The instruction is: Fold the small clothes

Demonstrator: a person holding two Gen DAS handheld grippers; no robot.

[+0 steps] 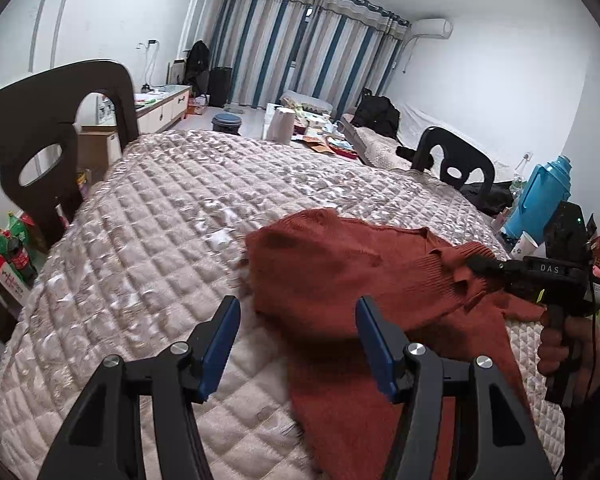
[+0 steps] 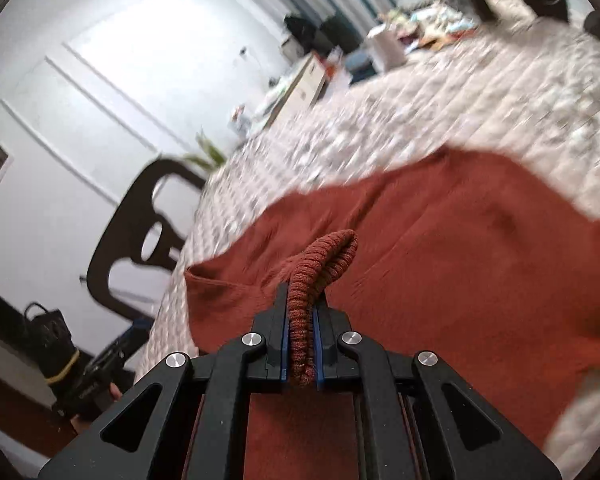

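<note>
A rust-red knit sweater [image 1: 340,276] lies spread on a quilted beige table cover [image 1: 160,216]. My left gripper [image 1: 296,320] is open, its blue pads just above the sweater's near edge, holding nothing. My right gripper [image 1: 480,264] comes in from the right and is shut on the sweater's ribbed edge. In the right wrist view the gripper [image 2: 302,304] pinches a bunched ribbed band [image 2: 324,264] between its pads, and the rest of the sweater [image 2: 460,248] spreads beyond it. That view is motion-blurred.
Dark chairs stand at the left [image 1: 40,128] and the far right [image 1: 452,160] of the table. A blue thermos [image 1: 540,196] and a paper cup [image 1: 526,246] stand to the right. Bottles [image 1: 16,248] are on the floor at left.
</note>
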